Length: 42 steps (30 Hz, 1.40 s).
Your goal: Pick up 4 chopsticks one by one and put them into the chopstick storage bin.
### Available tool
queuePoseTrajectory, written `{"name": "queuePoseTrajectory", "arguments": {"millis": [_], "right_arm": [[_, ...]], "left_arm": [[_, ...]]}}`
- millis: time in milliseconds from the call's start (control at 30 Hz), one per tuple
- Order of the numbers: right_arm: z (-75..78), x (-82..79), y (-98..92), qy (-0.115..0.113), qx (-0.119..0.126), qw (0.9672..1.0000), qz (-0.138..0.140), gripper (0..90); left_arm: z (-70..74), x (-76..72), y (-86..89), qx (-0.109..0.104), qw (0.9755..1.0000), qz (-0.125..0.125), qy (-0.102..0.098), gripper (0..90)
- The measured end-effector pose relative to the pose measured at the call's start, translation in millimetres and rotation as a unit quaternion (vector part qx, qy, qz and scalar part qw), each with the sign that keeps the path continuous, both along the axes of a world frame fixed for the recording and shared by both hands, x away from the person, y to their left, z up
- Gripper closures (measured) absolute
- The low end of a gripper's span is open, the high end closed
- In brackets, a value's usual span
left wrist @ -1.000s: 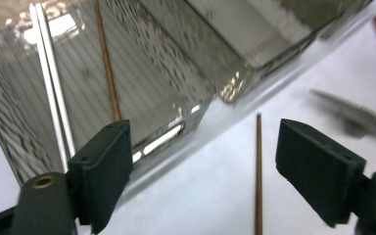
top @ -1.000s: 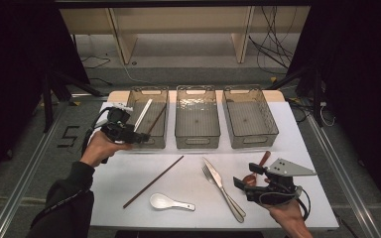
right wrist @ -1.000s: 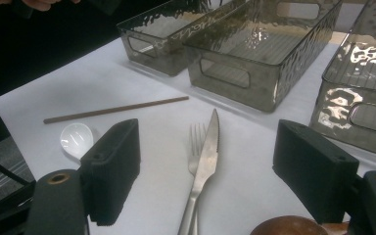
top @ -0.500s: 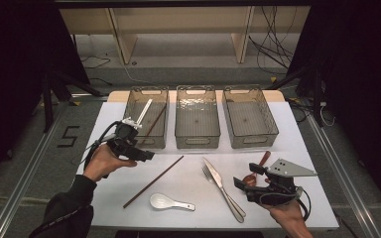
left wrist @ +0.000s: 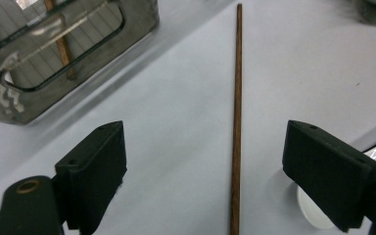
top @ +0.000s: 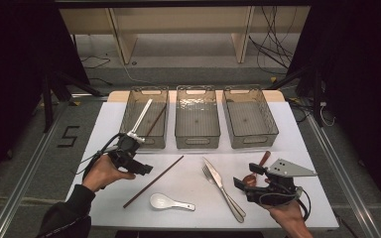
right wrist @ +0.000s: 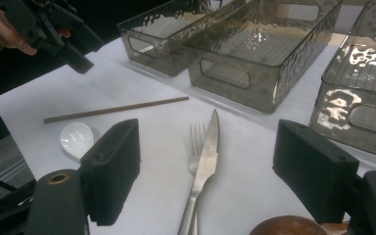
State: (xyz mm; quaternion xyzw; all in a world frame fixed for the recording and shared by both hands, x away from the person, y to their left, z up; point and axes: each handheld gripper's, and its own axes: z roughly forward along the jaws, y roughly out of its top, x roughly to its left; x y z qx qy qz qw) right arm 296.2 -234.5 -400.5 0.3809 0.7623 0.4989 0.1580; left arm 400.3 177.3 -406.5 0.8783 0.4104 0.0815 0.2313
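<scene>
A brown chopstick (top: 154, 181) lies slantwise on the white table, left of centre. My left gripper (top: 141, 167) hovers low over its left side. Its jaws have just been opening and stand wide, with the chopstick (left wrist: 236, 127) on the table between them, untouched. The left bin (top: 146, 142) holds a white stick (top: 141, 116) and another brown chopstick (top: 155, 121). My right gripper (top: 248, 177) rests at the front right, open, with nothing between its pads. A brown wooden spoon (top: 259, 164) lies right by it, its bowl (right wrist: 286, 226) at the bottom of the right gripper view.
A white spoon (top: 166, 202) lies near the front edge. A fork (top: 212, 177) and a knife (top: 224, 191) lie side by side at the centre front. The empty middle bin (top: 197, 140) and right bin (top: 254, 140) stand in a row at the back.
My left hand has drawn back from the left bin toward the near side and sunk toward the table by the brown chopstick. The right hand has stayed put.
</scene>
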Motion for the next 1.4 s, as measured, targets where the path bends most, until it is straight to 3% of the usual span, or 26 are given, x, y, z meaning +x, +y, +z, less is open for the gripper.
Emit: {"name": "queuePoseTrajectory", "arguments": {"millis": [267, 467, 800, 1133, 1400], "right_arm": [[0.0, -0.2, 0.1, 0.000, 0.000, 1.0000, -0.001, 26.6], [0.0, -0.2, 0.1, 0.000, 0.000, 1.0000, 0.000, 26.6], [0.1, -0.2, 0.1, 0.002, 0.000, 1.0000, 0.000, 26.6], [0.1, -0.4, 0.0, 0.000, 0.001, 1.0000, 0.000, 26.6], [0.4, -0.5, 0.2, -0.001, 0.000, 1.0000, 0.000, 26.6]], "left_arm": [[-9.3, -3.4, 0.0, 0.009, 0.9998, 0.004, 0.016, 15.9], [-16.5, -6.3, -1.3, 0.027, 0.9991, -0.006, 0.032, 17.8], [-24.6, -12.2, -4.5, 0.041, 0.9978, -0.018, 0.049, 23.2], [-29.9, -17.2, -5.0, 0.060, 0.9948, -0.044, 0.069, 39.0], [-38.6, -20.3, -5.1, 0.061, 0.9940, -0.049, 0.077, 47.2]]}}
